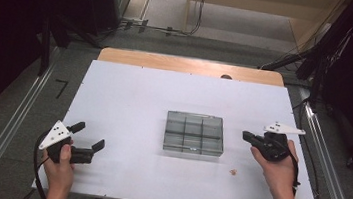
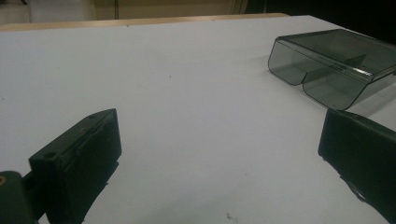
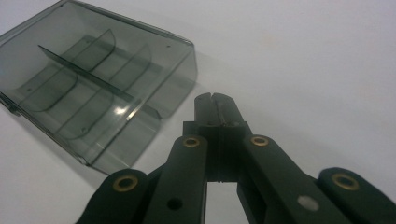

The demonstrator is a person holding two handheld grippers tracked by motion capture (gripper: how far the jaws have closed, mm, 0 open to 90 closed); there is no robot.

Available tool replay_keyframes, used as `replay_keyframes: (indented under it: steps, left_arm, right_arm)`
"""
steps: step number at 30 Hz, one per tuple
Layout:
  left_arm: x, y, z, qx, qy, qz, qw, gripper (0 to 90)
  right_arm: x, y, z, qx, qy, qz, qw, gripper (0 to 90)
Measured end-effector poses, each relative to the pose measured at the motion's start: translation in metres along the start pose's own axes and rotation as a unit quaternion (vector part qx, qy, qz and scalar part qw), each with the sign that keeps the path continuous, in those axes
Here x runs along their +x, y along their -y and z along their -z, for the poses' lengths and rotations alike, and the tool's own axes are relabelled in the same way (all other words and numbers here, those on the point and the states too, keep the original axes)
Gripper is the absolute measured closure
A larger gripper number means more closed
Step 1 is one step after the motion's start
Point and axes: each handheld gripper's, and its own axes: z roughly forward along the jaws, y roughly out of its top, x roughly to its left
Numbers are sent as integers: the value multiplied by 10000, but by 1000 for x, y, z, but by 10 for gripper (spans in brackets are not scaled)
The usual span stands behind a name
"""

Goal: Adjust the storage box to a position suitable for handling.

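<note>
One box corner behind left tongs.

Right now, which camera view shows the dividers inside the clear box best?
The right gripper view: the clear box is close and its dividers stand out. The high view shows a small grid; the left gripper view shows one side from low.

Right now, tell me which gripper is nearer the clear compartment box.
Right. The right gripper sits just off the right side of the clear compartment box, jaws shut and empty. The left gripper rests farther off toward the table's front left, jaws open.
</note>
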Motion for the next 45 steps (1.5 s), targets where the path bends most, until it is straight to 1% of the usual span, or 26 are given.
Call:
replay_keyframes:
  steps: [4,5,6,7,9,12,15,19,20,23,29,31,34,35,38,41,43,44,45]
  left_arm:
    - [0,0,1,-14,37,-11,10000,0]
    - [0,1,1,-13,42,-11,10000,0]
    - [0,1,1,-13,42,-11,10000,0]
    - [0,1,1,-10,48,-15,10000,0]
    - [0,1,1,-9,42,-10,10000,0]
    - [0,1,1,-7,25,-5,10000,0]
    - [0,1,0,18,9,-8,10000,0]
    - [0,1,0,35,22,10,10000,0]
    - [0,1,0,40,19,11,10000,0]
    - [0,1,-1,41,28,15,10000,0]
    - [0,1,-1,50,41,19,10000,0]
    - [0,1,-1,48,42,25,10000,0]
    - [0,1,-1,59,55,26,10000,0]
    - [0,1,-1,56,63,29,10000,0]
    - [1,0,-1,59,68,34,10000,0]
    - [1,0,-1,68,82,22,9999,0]
    - [1,0,-1,76,77,13,9999,0]
    - [1,0,-1,76,77,13,9999,0]
    - [1,0,-2,78,74,17,9999,0]
  right_arm:
    - [5,-14,-19,219,-148,-68,9996,878]
    - [6,-17,-23,248,-186,-136,9994,878]
    - [6,-17,-23,248,-186,-136,9994,878]
    - [6,-24,-32,342,-240,-270,9988,878]
    - [5,-29,-37,398,-185,-282,9986,878]
    - [0,-38,-46,479,-113,-388,9980,878]
    - [-6,-45,-56,633,-122,-465,9968,878]
    - [-7,-51,-68,828,-103,-461,9954,878]
    - [-8,-51,-71,872,-62,-437,9952,878]
    - [-10,-50,-78,983,-60,-478,9940,878]
    - [-12,-45,-88,1214,-167,-668,9902,879]
    - [-10,-44,-90,1284,-236,-638,9894,879]
    - [-6,-43,-91,1342,-202,-689,9884,879]
    - [-5,-42,-92,1364,-199,-760,9875,879]
    - [-3,-38,-93,1436,-177,-804,9862,880]
    - [0,-34,-94,1523,-108,-752,9854,880]
    - [3,-32,-92,1541,-85,-768,9850,880]
    - [3,-32,-92,1541,-85,-768,9850,880]
    - [6,-32,-90,1535,-130,-773,9850,880]
